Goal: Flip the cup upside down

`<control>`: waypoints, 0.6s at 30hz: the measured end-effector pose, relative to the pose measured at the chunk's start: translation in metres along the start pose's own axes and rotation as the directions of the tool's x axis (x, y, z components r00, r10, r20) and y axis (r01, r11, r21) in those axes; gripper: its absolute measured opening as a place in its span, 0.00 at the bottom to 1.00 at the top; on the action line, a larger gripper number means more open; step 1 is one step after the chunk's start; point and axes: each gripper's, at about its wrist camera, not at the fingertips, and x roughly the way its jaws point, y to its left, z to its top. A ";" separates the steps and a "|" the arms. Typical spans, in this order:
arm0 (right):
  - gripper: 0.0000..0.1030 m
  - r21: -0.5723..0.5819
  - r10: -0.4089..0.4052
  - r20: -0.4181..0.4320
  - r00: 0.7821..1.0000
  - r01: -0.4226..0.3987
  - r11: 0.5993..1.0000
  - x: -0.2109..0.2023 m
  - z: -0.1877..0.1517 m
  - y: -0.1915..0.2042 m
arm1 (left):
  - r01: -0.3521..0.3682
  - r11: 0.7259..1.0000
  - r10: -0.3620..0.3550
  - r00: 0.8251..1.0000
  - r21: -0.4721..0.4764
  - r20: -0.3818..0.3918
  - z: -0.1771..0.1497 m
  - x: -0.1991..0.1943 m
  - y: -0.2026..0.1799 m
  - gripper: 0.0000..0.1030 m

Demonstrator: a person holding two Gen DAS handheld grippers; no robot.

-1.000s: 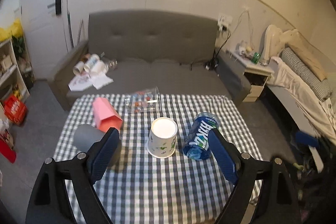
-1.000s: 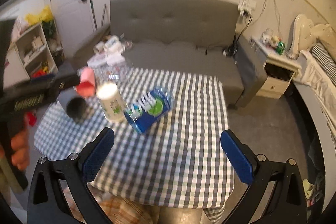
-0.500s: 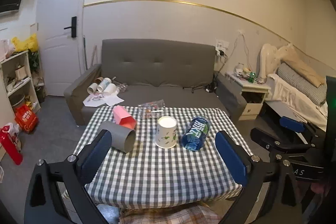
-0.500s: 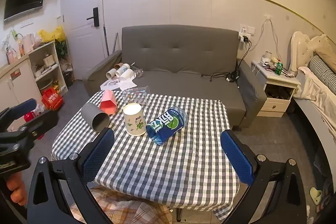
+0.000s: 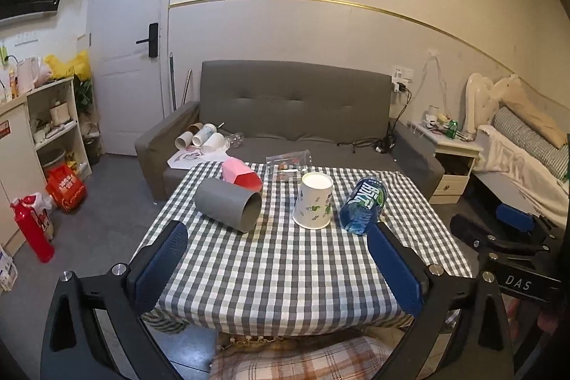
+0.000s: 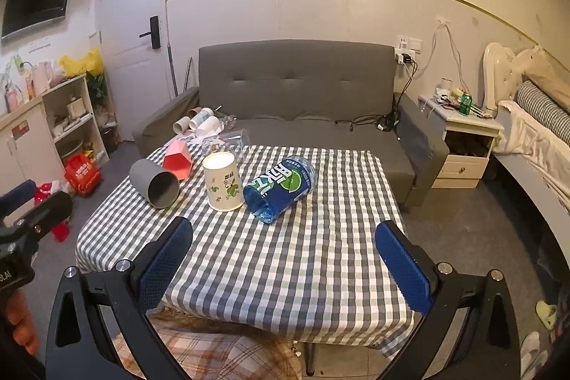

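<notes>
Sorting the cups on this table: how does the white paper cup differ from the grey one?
The paper cup stands upside down, wide rim on the cloth; the grey cup lies on its side, mouth open toward the camera. The paper cup is white with green prints and tapered; the grey cup is plain and nearly straight-walled. Both sit untouched on the checked tablecloth.

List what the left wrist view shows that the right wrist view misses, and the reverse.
Only the left wrist view: the red bottle on the floor and the open right gripper beside the table.

Only the right wrist view: pale slippers on the floor and part of the left gripper.

Both: the white paper cup upside down on the checked tablecloth, the grey cylinder lying on its side, the blue plastic cup lying on its side and the grey sofa.
</notes>
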 end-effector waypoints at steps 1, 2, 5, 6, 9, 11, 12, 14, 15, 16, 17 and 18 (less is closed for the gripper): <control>1.00 0.000 0.000 0.003 1.000 0.000 1.000 0.000 0.000 0.000 | 0.000 1.000 0.000 1.000 -0.004 -0.001 -0.001 0.000 0.001 1.00; 1.00 -0.001 0.000 0.007 1.000 0.000 1.000 -0.001 0.000 0.000 | 0.000 1.000 0.000 1.000 -0.005 -0.004 -0.001 0.000 0.001 1.00; 1.00 -0.012 0.006 0.009 1.000 -0.006 1.000 0.000 0.000 0.002 | -0.002 1.000 0.002 1.000 0.002 -0.013 -0.003 0.001 0.000 1.00; 1.00 -0.015 0.006 0.010 1.000 -0.006 1.000 0.000 -0.001 0.003 | -0.001 1.000 0.001 1.000 0.004 -0.015 -0.003 0.001 0.001 1.00; 1.00 -0.011 0.014 0.007 1.000 -0.014 1.000 0.001 -0.001 0.004 | 0.000 1.000 0.001 1.000 0.005 -0.022 -0.004 0.002 0.000 1.00; 1.00 -0.011 0.013 0.007 1.000 -0.013 1.000 0.001 -0.001 0.004 | 0.002 1.000 -0.002 1.000 0.007 -0.025 -0.004 0.002 0.000 1.00; 1.00 -0.011 0.013 0.008 1.000 -0.013 1.000 0.001 -0.001 0.004 | 0.010 1.000 -0.010 1.000 0.007 -0.029 -0.004 0.002 -0.001 1.00; 1.00 -0.012 0.013 0.012 1.000 -0.013 1.000 0.001 -0.001 0.005 | 0.022 1.000 -0.022 0.999 0.005 -0.036 -0.004 0.003 -0.001 1.00; 1.00 -0.013 0.012 0.012 1.000 -0.012 1.000 0.001 -0.002 0.005 | 0.024 1.000 -0.024 0.999 0.003 -0.039 -0.004 0.004 -0.001 1.00; 1.00 -0.014 0.012 0.013 1.000 -0.012 1.000 0.000 -0.002 0.005 | 0.026 1.000 -0.025 0.999 0.003 -0.042 -0.004 0.004 -0.001 1.00; 1.00 -0.015 0.012 0.012 1.000 -0.012 1.000 0.001 -0.002 0.005 | 0.023 1.000 -0.023 0.999 0.003 -0.044 -0.005 0.004 -0.002 1.00; 1.00 -0.015 0.011 0.013 1.000 -0.011 1.000 0.001 -0.002 0.006 | 0.022 1.000 -0.022 0.999 0.003 -0.046 -0.005 0.004 -0.002 1.00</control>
